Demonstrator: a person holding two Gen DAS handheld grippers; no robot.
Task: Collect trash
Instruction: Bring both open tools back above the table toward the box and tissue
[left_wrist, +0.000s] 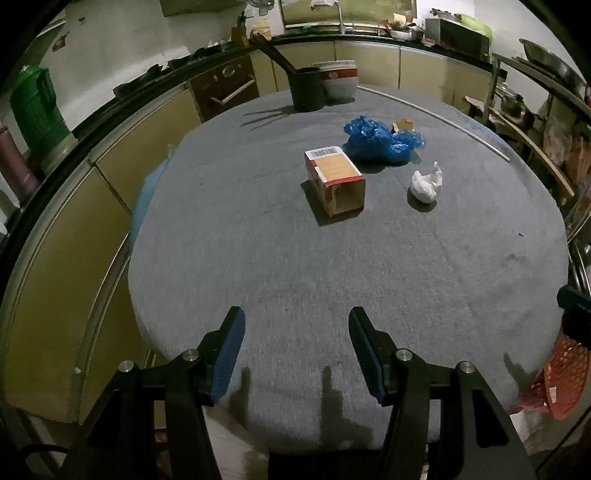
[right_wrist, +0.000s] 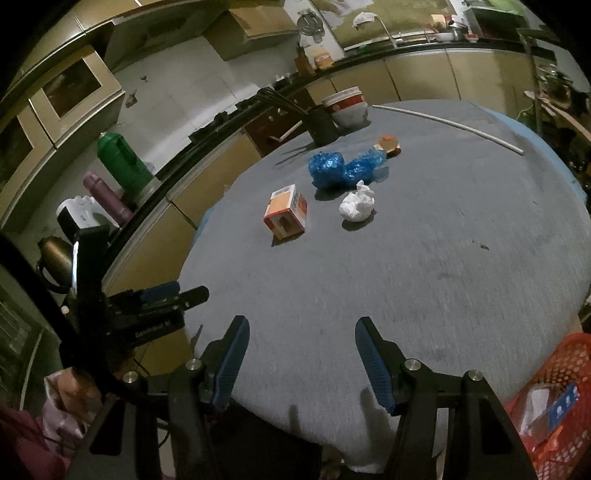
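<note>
Left wrist view has the left claw (left_wrist: 296, 349) hovering over the near edge of the grey-covered bench (left_wrist: 332, 280), jaws parted to a middling width with nothing between them; the right claw (right_wrist: 302, 358) stands the same way, empty, low over its own near edge. All the trash sits together toward the far middle of the bench, well apart from both claws: a small cardboard box (left_wrist: 335, 181) lying on its side with an open end facing the camera, a crumpled blue plastic bag (left_wrist: 380, 139) just behind it, a white paper wad (left_wrist: 427, 183) beside the box, and a small orange-and-brown scrap (left_wrist: 402, 124) at the bag's far side. A red mesh basket (right_wrist: 557, 402) at the near right corner looks to be where it all goes — something pale already lies in it. The step in hand appears to be the reach out; the box is stiff and best taken across its narrow sides, while the wad and bag are soft and want a deep, centred pinch so they don't slip free.
</note>
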